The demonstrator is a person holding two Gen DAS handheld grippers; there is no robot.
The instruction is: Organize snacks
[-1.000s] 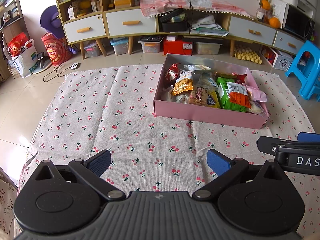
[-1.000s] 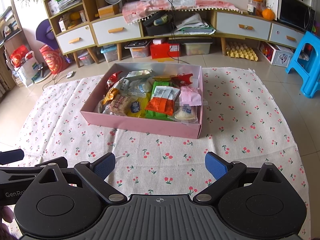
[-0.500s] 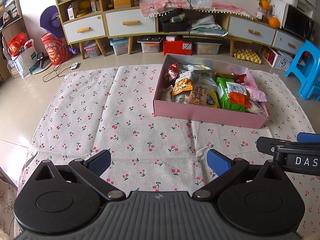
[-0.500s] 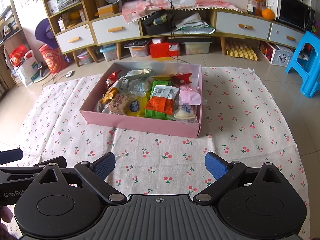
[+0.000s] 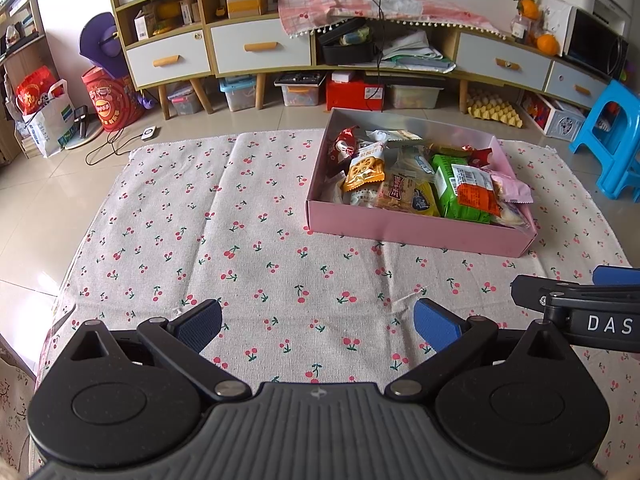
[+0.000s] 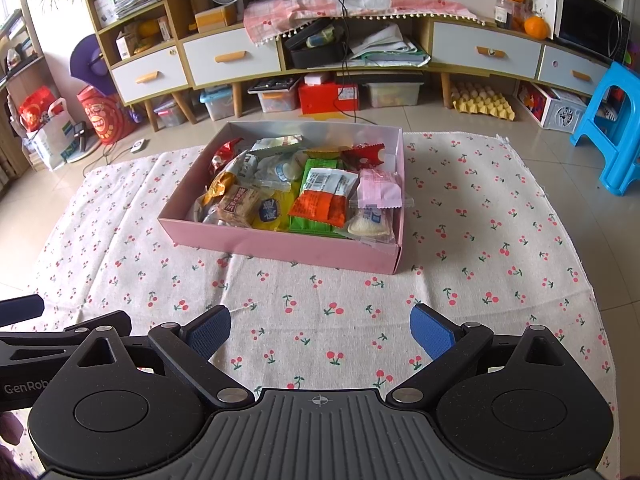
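Note:
A pink box point(image 5: 416, 231) point(image 6: 280, 245) holds several snack packets on a cherry-print cloth point(image 5: 248, 248) point(image 6: 472, 240). Among them are a green packet with an orange label point(image 5: 460, 192) point(image 6: 324, 200), a pale pink packet point(image 5: 514, 190) point(image 6: 378, 190) and an orange packet point(image 5: 364, 168). My left gripper point(image 5: 318, 326) is open and empty, low over the cloth, near and left of the box. My right gripper point(image 6: 320, 330) is open and empty, in front of the box. Each gripper shows at the edge of the other's view.
The cloth lies on a tiled floor. Behind it stands a long low cabinet point(image 6: 360, 48) with drawers, storage bins and a red box point(image 6: 328, 98) underneath. A blue stool point(image 6: 612, 128) stands at the right, bags point(image 5: 44, 116) at the left.

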